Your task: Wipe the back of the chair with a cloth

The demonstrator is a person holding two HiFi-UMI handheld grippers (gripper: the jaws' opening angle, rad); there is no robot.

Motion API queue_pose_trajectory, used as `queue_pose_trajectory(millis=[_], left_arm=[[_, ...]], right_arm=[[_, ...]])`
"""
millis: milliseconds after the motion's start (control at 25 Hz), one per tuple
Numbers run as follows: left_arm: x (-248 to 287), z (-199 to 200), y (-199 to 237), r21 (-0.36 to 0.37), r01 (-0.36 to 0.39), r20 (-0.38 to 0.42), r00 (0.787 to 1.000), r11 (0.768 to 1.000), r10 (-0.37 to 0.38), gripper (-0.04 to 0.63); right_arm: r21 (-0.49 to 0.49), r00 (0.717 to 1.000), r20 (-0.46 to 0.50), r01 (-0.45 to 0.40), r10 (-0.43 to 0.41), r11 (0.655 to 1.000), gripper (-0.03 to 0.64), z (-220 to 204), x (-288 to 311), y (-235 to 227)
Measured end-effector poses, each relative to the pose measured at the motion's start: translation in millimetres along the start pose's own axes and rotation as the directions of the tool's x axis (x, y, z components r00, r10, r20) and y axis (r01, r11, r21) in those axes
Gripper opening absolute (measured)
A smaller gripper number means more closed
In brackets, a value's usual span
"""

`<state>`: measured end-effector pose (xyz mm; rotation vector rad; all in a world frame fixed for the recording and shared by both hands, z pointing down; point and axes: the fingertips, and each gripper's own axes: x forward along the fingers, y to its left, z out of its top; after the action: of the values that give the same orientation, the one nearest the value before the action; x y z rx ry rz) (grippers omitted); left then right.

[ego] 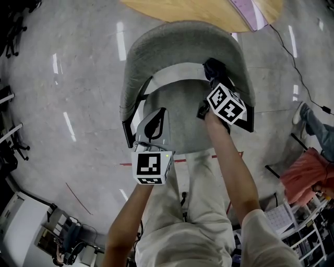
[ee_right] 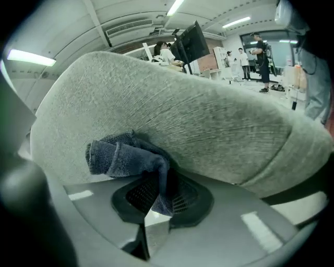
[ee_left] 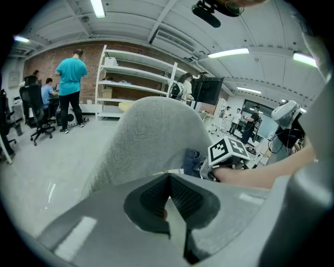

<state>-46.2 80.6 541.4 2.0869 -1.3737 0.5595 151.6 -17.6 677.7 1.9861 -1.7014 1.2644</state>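
A grey fabric chair (ego: 182, 112) stands below me, its curved back (ego: 182, 39) at the far side. My right gripper (ego: 213, 72) is shut on a dark blue cloth (ee_right: 125, 154), which is pressed against the inner face of the chair back (ee_right: 209, 125) toward its right side. The bunched cloth (ego: 215, 67) sticks out past the jaws. My left gripper (ego: 154, 125) hangs over the seat's left front, shut with nothing in it. From the left gripper view, the chair back (ee_left: 151, 135) rises ahead, with the cloth (ee_left: 191, 160) and the right gripper's marker cube (ee_left: 228, 150) to its right.
A round wooden table (ego: 198, 10) stands just beyond the chair back. A seated person in orange (ego: 305, 174) is at the right. A cable (ego: 295, 62) runs over the grey floor. Shelving (ee_left: 135, 83), office chairs (ee_left: 34, 112) and standing people are farther off.
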Motion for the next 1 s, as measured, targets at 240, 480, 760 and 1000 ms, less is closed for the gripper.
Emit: queue_pose_trajectory(millis=[240,480,760,1000], left_arm=[[4,0,-5,0.022,0.033,-0.006,0.999,0.999,-0.033,0.000],[-4,-4,-3,0.038,0.053,-0.019,0.998,0.998,-0.052,0.000],[-21,-2,3,0.054,0.047,-0.002,0.999,0.997,-0.047,0.000],[-29,-2,10,0.050,0.037,0.009,0.999,0.998,-0.038,0.000]], right_arm=[[0.112,0.992,0.042,0.114,-0.119,0.987,0.072,5,-16,-40],[0.232,0.968,0.052,0.226,-0.244,0.946,0.072,-7,-37,-75],[0.339,0.945,0.041,0.292,-0.324,0.894,0.072,-18,-60,-98],[0.427,0.926,0.007,0.338,-0.377,0.839,0.072,-32,-72,-111]])
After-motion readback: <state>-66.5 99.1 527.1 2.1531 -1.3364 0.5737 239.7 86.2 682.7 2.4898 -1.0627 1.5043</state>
